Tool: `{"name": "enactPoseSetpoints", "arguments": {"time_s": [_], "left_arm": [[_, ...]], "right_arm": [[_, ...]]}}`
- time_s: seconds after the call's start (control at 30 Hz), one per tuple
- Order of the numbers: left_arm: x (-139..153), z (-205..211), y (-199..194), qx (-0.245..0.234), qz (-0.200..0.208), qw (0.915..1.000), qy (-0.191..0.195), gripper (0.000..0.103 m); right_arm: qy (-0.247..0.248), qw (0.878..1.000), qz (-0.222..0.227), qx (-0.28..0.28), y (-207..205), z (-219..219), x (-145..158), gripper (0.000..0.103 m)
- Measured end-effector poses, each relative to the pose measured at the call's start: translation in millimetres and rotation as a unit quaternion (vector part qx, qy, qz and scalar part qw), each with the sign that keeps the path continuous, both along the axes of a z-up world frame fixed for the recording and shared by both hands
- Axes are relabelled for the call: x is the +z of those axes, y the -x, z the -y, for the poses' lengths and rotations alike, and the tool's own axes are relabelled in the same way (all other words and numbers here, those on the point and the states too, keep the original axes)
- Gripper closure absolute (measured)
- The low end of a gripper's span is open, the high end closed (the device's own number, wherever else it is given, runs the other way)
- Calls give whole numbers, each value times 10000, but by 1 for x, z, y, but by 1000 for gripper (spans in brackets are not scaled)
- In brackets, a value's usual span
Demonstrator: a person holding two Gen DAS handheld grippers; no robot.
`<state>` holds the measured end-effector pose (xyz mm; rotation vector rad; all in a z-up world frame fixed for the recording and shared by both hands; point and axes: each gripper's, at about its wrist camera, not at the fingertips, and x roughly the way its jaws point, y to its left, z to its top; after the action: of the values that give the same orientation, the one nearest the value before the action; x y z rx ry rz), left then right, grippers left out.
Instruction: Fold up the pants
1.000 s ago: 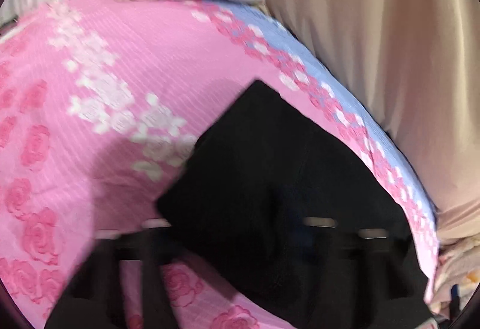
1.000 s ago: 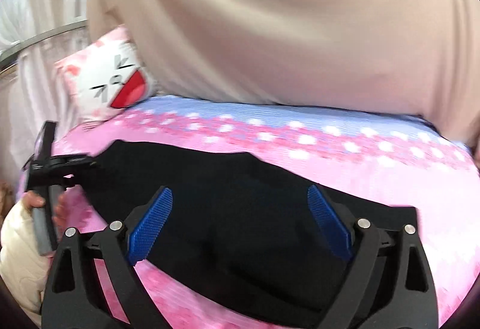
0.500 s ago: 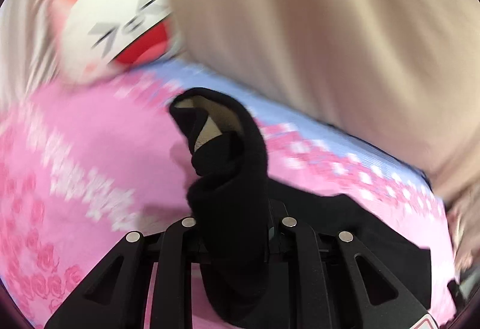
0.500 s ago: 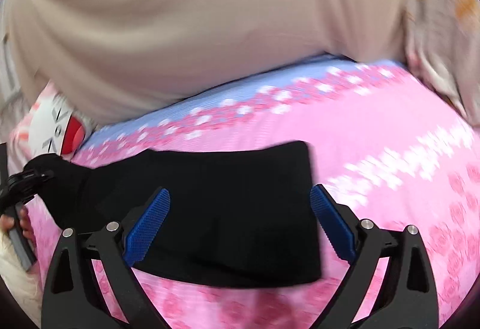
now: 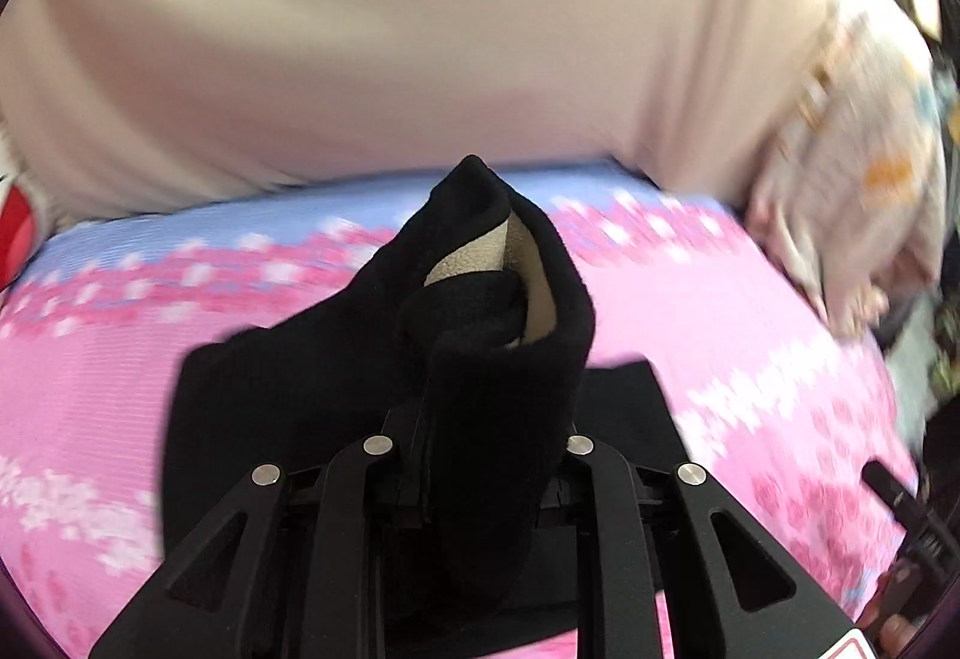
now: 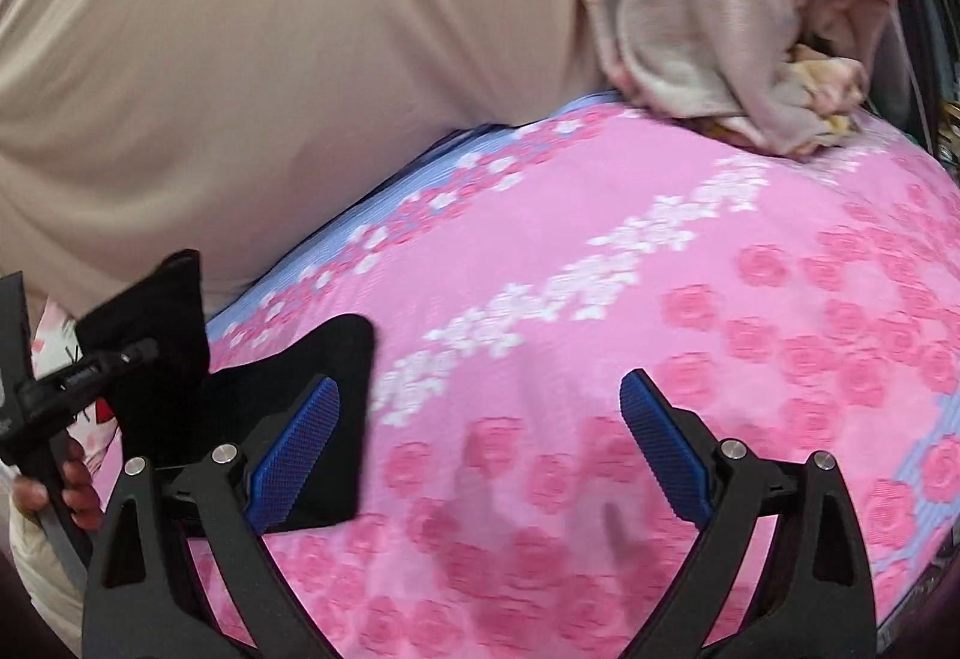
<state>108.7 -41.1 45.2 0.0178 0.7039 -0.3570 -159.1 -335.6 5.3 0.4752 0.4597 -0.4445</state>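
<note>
The black pants (image 5: 288, 395) lie on the pink flowered bedspread (image 5: 738, 335). My left gripper (image 5: 480, 455) is shut on one end of the pants and holds it lifted, so the beige fleece lining (image 5: 474, 263) shows. In the right wrist view the pants (image 6: 336, 377) lie at the left, and the left gripper (image 6: 84, 371) holds the raised fold at the far left. My right gripper (image 6: 480, 437) is open and empty above the bedspread (image 6: 690, 263), its left blue pad (image 6: 294, 437) over the pants' edge.
A beige curtain (image 6: 270, 59) hangs behind the bed. A bundle of pale patterned cloth (image 6: 738, 29) lies at the bed's far right corner. A cat-face pillow (image 6: 54, 341) shows behind the left gripper.
My left gripper has closed on the pants' end and lifted it, carrying it to the right over the rest. My right gripper has swung right, off most of the pants.
</note>
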Motion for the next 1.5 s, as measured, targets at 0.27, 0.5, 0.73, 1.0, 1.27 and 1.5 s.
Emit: {"name": "enactPoseSetpoints", "arguments": {"time_s": [0.27,0.5,0.73,1.0,1.27,1.5], "left_arm": [[-56,74,20,-280,-310,9959,-798,86],[-77,108,43,-164,171,9862,-1641,81],[-56,104,89,-353,558,9914,-1131,33],[-23,31,121,100,1229,9838,-1304,22],[-23,-110,76,1890,384,9788,-692,22],[-37,-170,51,2397,-109,9692,-557,22]], "right_arm": [[-251,9995,-22,-206,26,28,-17,10],[-399,9991,-32,137,6,25,-25,10],[-722,9941,26,809,-21,8,-21,10],[-335,9805,-226,1922,-90,-36,4,9],[-518,9652,-985,2365,-179,-67,-34,9],[-136,9679,-719,2406,-167,-88,-17,90]]}}
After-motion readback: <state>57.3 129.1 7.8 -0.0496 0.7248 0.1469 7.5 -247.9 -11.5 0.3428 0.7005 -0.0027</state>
